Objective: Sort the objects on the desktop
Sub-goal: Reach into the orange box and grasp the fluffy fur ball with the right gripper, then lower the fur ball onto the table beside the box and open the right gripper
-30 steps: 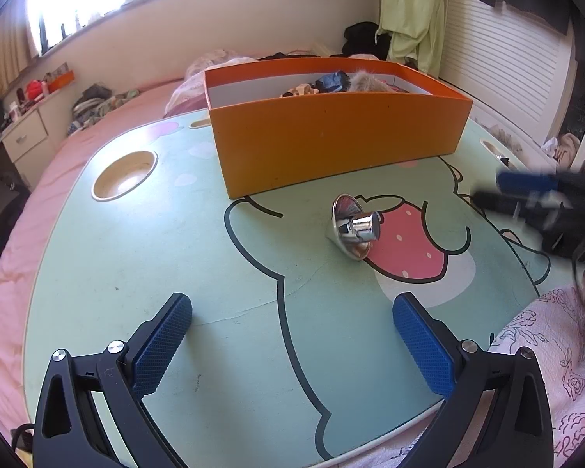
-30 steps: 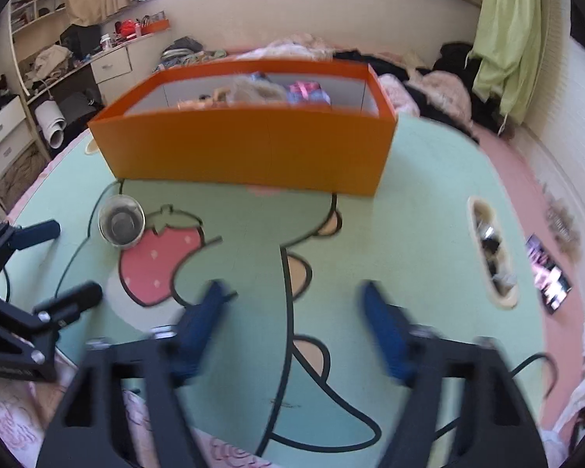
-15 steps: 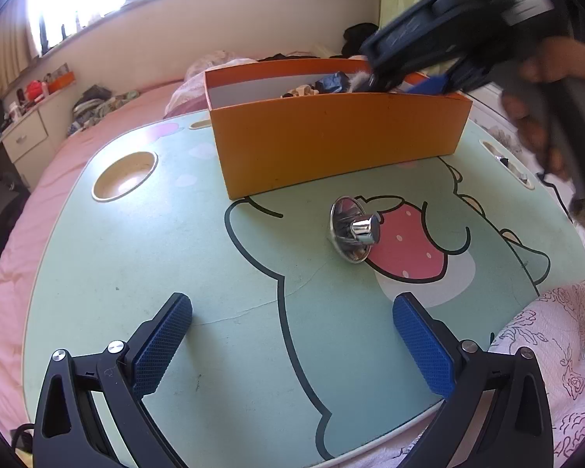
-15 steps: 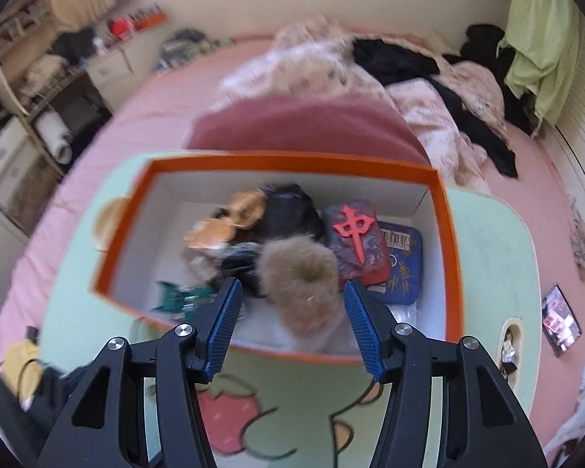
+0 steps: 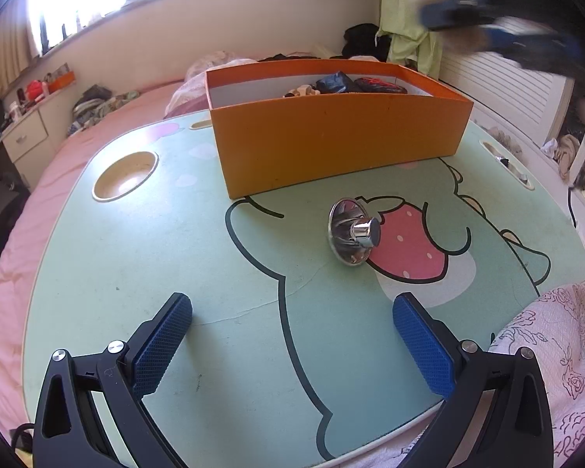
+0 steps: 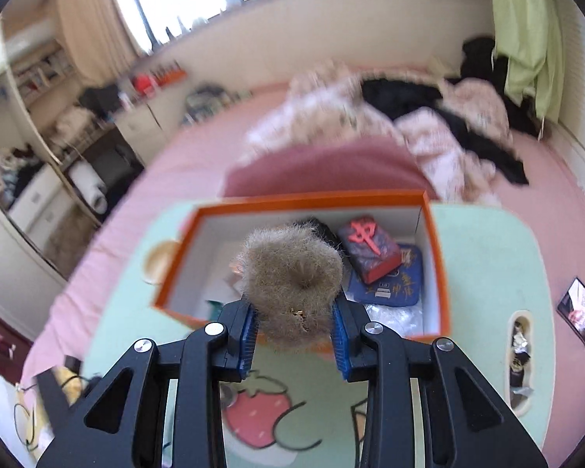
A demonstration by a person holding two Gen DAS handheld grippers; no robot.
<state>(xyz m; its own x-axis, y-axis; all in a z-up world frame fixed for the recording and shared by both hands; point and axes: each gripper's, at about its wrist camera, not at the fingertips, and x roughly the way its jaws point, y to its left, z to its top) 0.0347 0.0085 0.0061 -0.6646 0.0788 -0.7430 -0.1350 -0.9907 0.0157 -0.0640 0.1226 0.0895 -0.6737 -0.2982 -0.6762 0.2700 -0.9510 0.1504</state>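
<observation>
My right gripper hangs above the orange box. Its jaws are closing on a fluffy brown pompom, and the blue pads press its sides. The pompom is lifted clear of the box. In the left wrist view that gripper is a blur at the top right, high over the box. A shiny metal funnel-shaped piece lies on its side on the green cartoon table. My left gripper stands open over the table's near edge, short of the metal piece, with nothing between its fingers.
Inside the box lie a red-marked block, a blue pouch and dark items. The table has a round cup hole and a narrow slot. A phone rests on the pink bed around the table.
My right gripper rose from the table to above the box, closed on the pompom and lifted it out. The left gripper and the metal piece stayed put.
</observation>
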